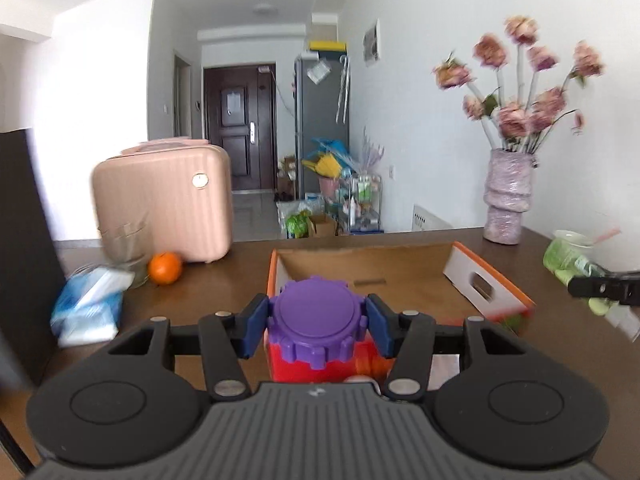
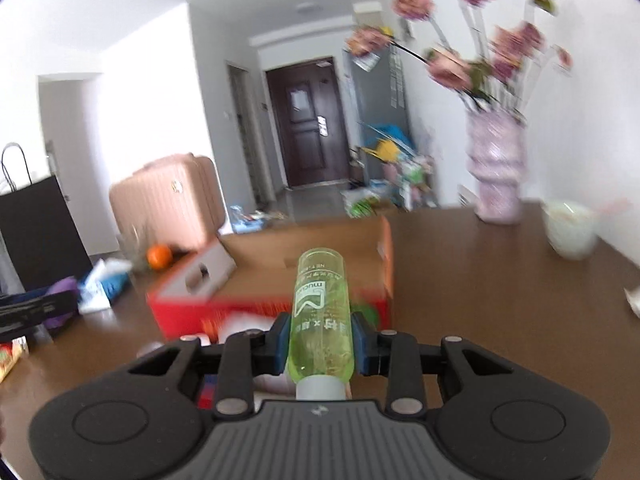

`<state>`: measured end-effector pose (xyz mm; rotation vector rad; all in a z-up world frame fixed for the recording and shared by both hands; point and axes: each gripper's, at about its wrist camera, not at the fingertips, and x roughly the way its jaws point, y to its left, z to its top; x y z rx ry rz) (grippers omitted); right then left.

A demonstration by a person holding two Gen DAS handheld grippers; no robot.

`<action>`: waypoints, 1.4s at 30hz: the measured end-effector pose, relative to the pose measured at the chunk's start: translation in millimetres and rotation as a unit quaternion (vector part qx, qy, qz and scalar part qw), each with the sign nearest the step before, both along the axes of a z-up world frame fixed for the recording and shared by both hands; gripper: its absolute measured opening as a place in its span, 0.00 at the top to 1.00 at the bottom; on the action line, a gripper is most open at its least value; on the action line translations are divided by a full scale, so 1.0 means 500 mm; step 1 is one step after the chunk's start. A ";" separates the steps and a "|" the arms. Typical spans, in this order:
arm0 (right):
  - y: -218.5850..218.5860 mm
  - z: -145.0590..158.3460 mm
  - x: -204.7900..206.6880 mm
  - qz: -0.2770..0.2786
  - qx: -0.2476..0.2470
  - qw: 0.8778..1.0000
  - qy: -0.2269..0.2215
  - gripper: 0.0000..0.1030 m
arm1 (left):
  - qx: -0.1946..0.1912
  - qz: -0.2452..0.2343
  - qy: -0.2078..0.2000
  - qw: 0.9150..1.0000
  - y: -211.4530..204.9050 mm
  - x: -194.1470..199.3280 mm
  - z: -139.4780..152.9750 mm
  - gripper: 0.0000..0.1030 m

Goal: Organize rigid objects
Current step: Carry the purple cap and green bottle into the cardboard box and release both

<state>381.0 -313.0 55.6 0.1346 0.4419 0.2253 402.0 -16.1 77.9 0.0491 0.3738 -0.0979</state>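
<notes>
Left wrist view, left tool clamping purple ridged lid, right tool clamping translucent green bottle.

box mid-tabletop | suitcase behind-left of box | orange before suitcase | vase behind-right of box

Brown table bears box, vase, orange, possibly tissues.

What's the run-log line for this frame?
left gripper: shut on purple-lidded red jar | right gripper: shut on green clear bottle | open cardboard box: ahead
</notes>
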 end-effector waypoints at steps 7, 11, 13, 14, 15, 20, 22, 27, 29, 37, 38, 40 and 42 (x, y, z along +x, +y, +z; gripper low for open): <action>0.084 -0.010 0.381 -0.015 -0.111 0.988 0.106 0.71 | 0.062 0.021 0.059 0.996 -0.048 0.370 -0.022 0.48; 0.139 -0.075 0.523 -0.038 -0.224 0.961 0.156 0.71 | 0.063 0.012 0.144 0.987 -0.059 0.508 -0.066 0.48; 0.164 -0.101 0.560 -0.040 -0.278 0.945 0.169 0.70 | 0.104 -0.004 0.144 0.984 -0.081 0.524 -0.095 0.45; 0.176 -0.114 0.570 -0.036 -0.298 0.938 0.176 0.70 | 0.128 -0.001 0.140 0.982 -0.093 0.523 -0.112 0.41; 0.185 -0.126 0.573 -0.031 -0.317 0.931 0.180 0.70 | 0.140 0.005 0.138 0.980 -0.097 0.521 -0.130 0.28; 0.189 -0.168 0.569 -0.014 -0.341 0.921 0.189 0.67 | 0.120 -0.006 0.132 0.984 -0.087 0.508 -0.130 0.15; 0.185 -0.158 0.564 -0.016 -0.325 0.929 0.178 0.60 | 0.107 -0.011 0.143 0.984 -0.081 0.509 -0.130 0.14; 0.187 -0.131 0.529 0.007 -0.313 0.934 0.174 0.44 | 0.062 -0.004 0.109 0.992 -0.046 0.446 -0.082 0.07; 0.189 -0.091 0.493 0.013 -0.316 0.937 0.150 0.40 | 0.056 -0.003 0.094 0.994 -0.033 0.408 -0.044 0.07; 0.119 0.112 0.308 0.014 -0.216 0.973 0.077 0.25 | 0.039 0.020 0.028 0.999 0.028 0.192 0.103 0.00; 0.108 0.130 0.272 0.016 -0.200 0.977 0.065 0.24 | 0.034 0.019 0.012 0.999 0.036 0.150 0.114 0.00; 0.077 0.150 0.199 0.020 -0.162 0.986 0.036 0.17 | 0.026 0.021 -0.019 0.999 0.053 0.073 0.123 0.00; 0.065 0.156 0.115 0.033 -0.128 0.991 0.008 0.14 | 0.022 0.021 -0.046 0.998 0.059 -0.013 0.123 0.00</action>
